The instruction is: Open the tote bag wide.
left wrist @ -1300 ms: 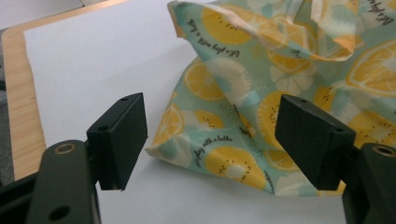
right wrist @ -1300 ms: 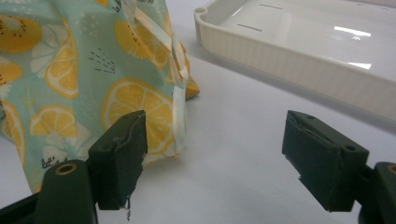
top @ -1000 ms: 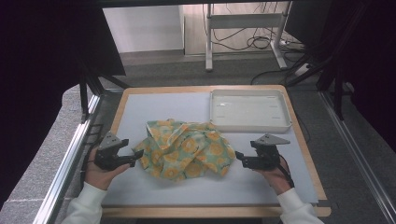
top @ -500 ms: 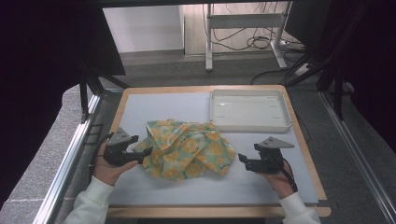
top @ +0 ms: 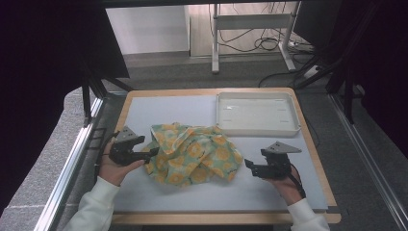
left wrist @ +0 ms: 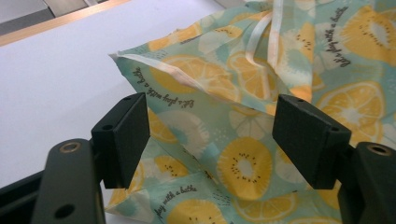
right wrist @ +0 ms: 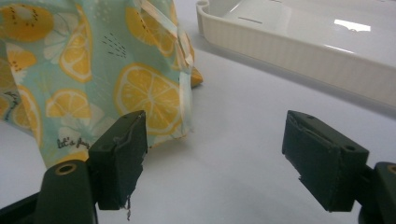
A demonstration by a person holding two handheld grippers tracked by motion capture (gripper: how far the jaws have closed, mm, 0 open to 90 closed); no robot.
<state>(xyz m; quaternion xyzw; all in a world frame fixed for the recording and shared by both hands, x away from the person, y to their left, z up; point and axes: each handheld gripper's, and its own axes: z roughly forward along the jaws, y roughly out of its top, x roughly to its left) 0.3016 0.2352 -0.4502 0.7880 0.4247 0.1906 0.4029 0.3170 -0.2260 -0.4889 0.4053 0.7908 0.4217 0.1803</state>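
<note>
At the near edge of the table (top: pixel 144 113) the person's two sleeves come in, each hand holding one gripper. The left gripper (top: pixel 153 153) lies at about 9 o'clock from the middle of the table, and its tips are at the left edge of the cloth (top: pixel 192 154). In the left gripper view its jaws stand wide apart with the fabric lying between and under them, but they do not pinch it. The right gripper (top: pixel 248 164) is at about 4 o'clock, just beside the right edge of the cloth and apart from it. In the right gripper view its jaws are also wide open, with only bare table surface between them, and they hold nothing. The cloth is crumpled in the middle of the table, pale green with a print of orange slices and small writing. Farther away, at about 1 o'clock, a white tray (top: pixel 294 118) stands near the far edge, apart from the cloth.
</note>
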